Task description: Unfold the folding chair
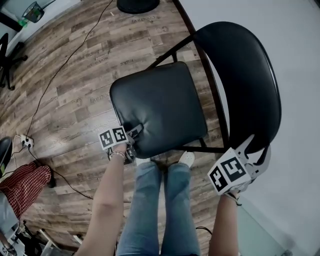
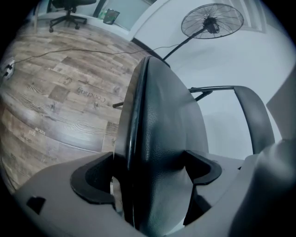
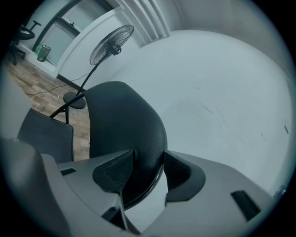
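Note:
The folding chair stands open beside a white wall, its black padded seat [image 1: 160, 105] lying about level and its black backrest [image 1: 240, 75] on the right. My left gripper [image 1: 134, 134] is shut on the seat's near edge. In the left gripper view the seat [image 2: 162, 115] fills the gap of the left gripper [image 2: 152, 171], and both pads press into the cushion. My right gripper [image 1: 257, 150] is shut on the backrest's near rim. In the right gripper view the backrest [image 3: 125, 120] sits squeezed in the right gripper [image 3: 148, 171].
A person's legs in jeans [image 1: 155, 210] stand just in front of the seat. A standing fan [image 2: 212, 21] is behind the chair, its base [image 1: 137, 4] on the wooden floor. A cable and power strip [image 1: 27, 142] lie at the left, near a red chequered cloth [image 1: 22, 182].

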Tool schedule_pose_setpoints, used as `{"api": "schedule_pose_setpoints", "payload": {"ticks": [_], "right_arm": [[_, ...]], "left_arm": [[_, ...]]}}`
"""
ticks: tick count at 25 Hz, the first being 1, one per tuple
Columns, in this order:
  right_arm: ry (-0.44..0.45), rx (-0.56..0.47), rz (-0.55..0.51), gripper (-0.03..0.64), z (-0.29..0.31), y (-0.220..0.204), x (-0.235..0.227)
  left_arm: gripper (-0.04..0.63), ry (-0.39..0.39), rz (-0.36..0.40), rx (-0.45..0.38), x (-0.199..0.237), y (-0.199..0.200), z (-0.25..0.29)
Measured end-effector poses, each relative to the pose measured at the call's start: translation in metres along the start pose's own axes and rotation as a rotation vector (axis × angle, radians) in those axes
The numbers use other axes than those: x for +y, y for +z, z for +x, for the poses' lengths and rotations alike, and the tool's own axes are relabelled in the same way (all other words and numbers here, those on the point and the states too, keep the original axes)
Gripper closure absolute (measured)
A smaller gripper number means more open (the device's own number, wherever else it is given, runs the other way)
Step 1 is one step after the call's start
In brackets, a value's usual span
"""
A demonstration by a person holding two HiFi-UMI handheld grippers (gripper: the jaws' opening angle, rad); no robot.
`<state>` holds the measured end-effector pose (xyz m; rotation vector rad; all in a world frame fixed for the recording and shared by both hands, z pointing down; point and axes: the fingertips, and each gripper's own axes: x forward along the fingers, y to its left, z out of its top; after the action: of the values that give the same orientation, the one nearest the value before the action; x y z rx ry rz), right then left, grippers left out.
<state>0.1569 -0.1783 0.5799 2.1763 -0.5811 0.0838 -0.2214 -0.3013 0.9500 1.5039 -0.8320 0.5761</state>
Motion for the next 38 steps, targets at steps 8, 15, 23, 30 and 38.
{"api": "schedule_pose_setpoints", "payload": {"ticks": [8, 15, 23, 30, 38], "right_arm": [[-0.007, -0.043, -0.018, 0.431, -0.001, -0.002, 0.002], [0.016, -0.018, -0.066, 0.431, -0.002, -0.003, 0.001], [0.058, 0.009, -0.102, 0.430, -0.006, -0.004, -0.001], [0.117, 0.067, -0.153, 0.430, -0.007, -0.007, 0.001], [0.207, 0.108, -0.220, 0.430, -0.016, -0.012, 0.002]], "left_arm": [[0.094, 0.203, 0.212, -0.042, -0.001, 0.013, -0.024], [0.094, 0.236, 0.171, -0.031, -0.009, -0.003, -0.060], [0.094, 0.262, 0.208, -0.051, -0.046, -0.004, -0.099], [0.094, 0.280, 0.231, -0.123, -0.077, 0.005, -0.133], [0.094, 0.253, 0.264, -0.169, -0.127, 0.010, -0.169]]}}
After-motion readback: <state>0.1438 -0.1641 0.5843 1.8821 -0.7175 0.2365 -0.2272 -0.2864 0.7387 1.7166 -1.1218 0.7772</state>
